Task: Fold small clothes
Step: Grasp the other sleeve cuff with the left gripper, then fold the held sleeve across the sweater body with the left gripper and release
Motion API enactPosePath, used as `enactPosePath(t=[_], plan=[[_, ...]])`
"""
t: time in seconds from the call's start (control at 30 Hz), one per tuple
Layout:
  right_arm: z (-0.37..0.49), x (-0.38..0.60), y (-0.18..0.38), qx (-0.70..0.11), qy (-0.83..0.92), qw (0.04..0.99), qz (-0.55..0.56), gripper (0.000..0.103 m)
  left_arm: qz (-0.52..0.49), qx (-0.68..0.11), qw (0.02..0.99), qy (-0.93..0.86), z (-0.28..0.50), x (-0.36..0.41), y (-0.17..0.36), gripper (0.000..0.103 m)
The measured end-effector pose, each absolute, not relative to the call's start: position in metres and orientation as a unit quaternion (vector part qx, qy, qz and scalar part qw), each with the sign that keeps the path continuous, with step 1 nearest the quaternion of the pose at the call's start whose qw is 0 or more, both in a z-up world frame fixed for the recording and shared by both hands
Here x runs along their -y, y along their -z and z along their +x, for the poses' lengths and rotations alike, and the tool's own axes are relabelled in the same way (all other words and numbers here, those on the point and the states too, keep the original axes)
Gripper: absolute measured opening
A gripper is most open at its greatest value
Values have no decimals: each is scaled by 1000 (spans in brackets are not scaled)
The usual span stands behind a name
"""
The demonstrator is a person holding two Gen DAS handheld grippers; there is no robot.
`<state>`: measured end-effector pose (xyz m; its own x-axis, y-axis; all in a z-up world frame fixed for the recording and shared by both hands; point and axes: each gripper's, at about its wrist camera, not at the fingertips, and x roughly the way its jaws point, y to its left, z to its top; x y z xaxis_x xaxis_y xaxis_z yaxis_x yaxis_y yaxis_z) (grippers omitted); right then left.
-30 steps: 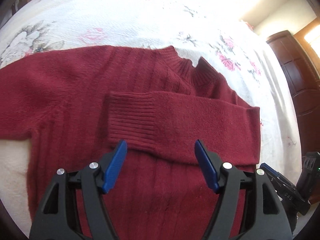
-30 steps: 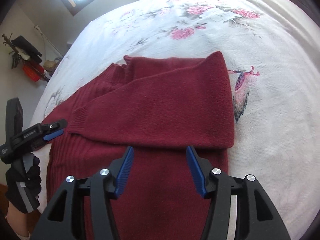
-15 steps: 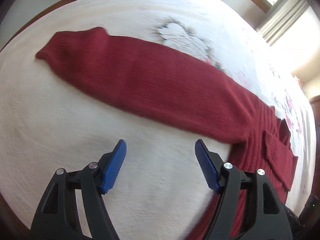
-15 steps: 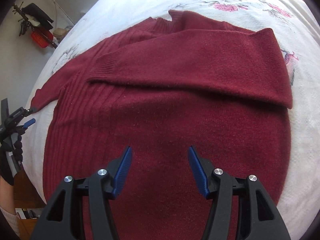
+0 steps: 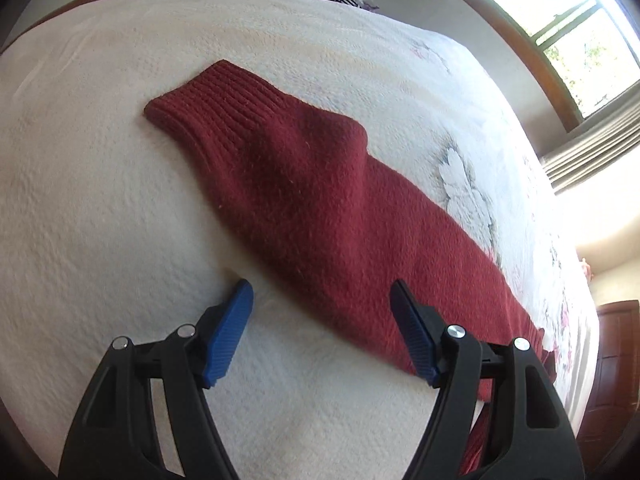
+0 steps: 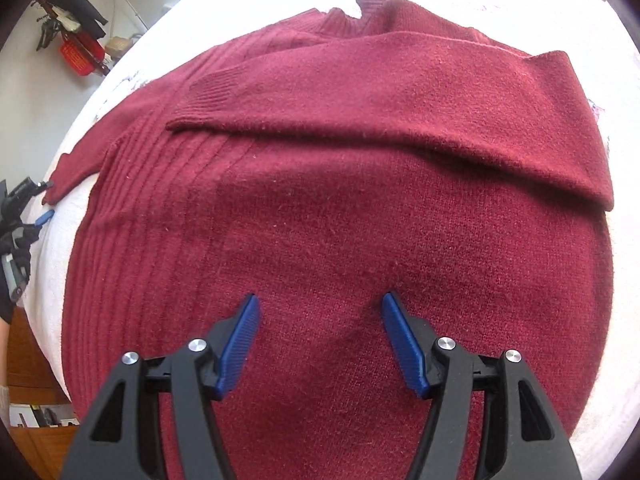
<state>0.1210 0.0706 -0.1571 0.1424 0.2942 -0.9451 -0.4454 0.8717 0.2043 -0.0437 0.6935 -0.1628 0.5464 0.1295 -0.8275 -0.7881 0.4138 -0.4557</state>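
Now left claw [image 5: 322, 300] agape over sweater [image 6: 340, 220] sleeve [image 5: 304, 200].

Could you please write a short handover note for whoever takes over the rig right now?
Left gripper: open, empty, low over the unfolded sleeve, which lies stretched out on the bed.
Right gripper: open, empty, over the sweater body.
Done: the other sleeve is folded across the chest.
Left: fold the stretched sleeve in, then fold the body.
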Motion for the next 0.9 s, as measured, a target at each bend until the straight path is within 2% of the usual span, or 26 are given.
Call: enactPosePath(t=[0.3, 0.43, 0.5, 0.57, 0.9], plan=[[127, -70, 161, -612, -247, 750, -51, 66, -453, -355, 756, -313, -29, -717, 165, 68], [127, -70, 162, -611, -248, 750, -51, 66, -442, -362, 755, -322, -27, -721, 166, 40], [127, -70, 162, -611, -249, 750, -52, 67, -445, -358, 757, -319, -27, -720, 165, 32], [127, -69, 162, -610, -251, 750, -51, 67, -440, -360, 762, -309, -23, -715, 163, 16], [123, -55, 155, -611, -252, 750, -13, 66, -395, -345, 819, -231, 15, -645, 108, 12]])
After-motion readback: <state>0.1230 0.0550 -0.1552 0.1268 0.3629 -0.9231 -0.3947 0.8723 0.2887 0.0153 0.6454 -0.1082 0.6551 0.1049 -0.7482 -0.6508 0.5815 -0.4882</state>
